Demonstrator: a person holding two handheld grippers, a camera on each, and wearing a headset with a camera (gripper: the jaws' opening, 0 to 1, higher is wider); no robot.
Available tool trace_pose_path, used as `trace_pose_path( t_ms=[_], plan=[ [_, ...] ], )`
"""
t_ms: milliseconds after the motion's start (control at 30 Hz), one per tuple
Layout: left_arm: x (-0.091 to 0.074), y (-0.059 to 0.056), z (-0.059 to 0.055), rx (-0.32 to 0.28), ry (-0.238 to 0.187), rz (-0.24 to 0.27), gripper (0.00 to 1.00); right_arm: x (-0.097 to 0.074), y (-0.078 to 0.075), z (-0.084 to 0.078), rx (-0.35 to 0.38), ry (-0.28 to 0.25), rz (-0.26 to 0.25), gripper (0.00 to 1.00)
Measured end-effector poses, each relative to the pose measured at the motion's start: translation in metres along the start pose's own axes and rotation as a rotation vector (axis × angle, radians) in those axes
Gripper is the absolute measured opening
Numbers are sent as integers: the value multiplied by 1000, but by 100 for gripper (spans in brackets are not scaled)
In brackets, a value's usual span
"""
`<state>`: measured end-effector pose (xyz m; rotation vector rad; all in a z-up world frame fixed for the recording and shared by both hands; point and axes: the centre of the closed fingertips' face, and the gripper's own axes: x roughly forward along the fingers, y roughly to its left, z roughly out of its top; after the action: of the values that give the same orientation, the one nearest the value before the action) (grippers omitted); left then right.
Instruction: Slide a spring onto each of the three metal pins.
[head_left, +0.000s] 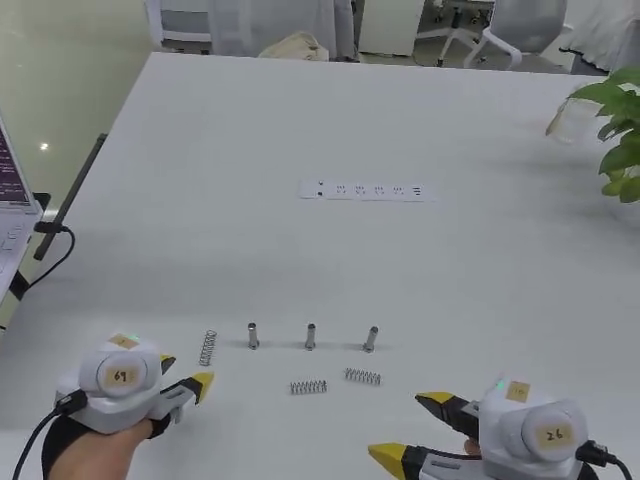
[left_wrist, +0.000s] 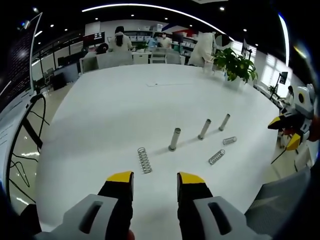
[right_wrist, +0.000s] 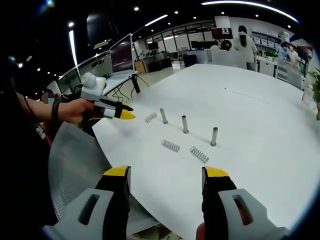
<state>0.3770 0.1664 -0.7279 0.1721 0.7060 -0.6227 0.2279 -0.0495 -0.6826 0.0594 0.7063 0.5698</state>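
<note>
Three metal pins (head_left: 310, 337): were found upright in a row on the table (head_left: 400, 280). Three springs (head_left: 308, 386): were laid flat beside them, none fitted. The left gripper (head_left: 185, 372) and right gripper (head_left: 408, 428) were held spread, empty. Risk judged: a spring could be flicked away if pinched off-centre.

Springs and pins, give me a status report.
Left tool open, empty. Right tool open, empty. Three pins upright, bare; three springs lying loose on table. Nothing blocking.

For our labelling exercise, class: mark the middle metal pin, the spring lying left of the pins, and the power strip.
middle pin (head_left: 310, 337): head view, on its upright shaft.
left spring (head_left: 207, 347): head view, on its middle coils.
power strip (head_left: 362, 190): head view, centre of its top face.
</note>
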Motion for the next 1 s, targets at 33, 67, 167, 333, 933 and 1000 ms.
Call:
trace_pose_path(
  t_ms=[33,67,167,333,933,1000],
  plan=[
    [1,1,0,3,1,2,28,0,0,0,0,0,0,56],
    [2,2,0,3,1,5,27,0,0,0,0,1,0,56],
    [5,3,1,-3,3,3,27,-1,1,0,1,-1,-1,56],
    [11,5,2,-2,10,2,26,-1,0,0,6,-2,-5,55],
    [40,8,-7,-68,51,0,24,-4,-3,-7,21,10,-13,55],
    [42,8,-6,-66,61,3,24,-4,-3,-8,21,13,-12,55]
  ],
)
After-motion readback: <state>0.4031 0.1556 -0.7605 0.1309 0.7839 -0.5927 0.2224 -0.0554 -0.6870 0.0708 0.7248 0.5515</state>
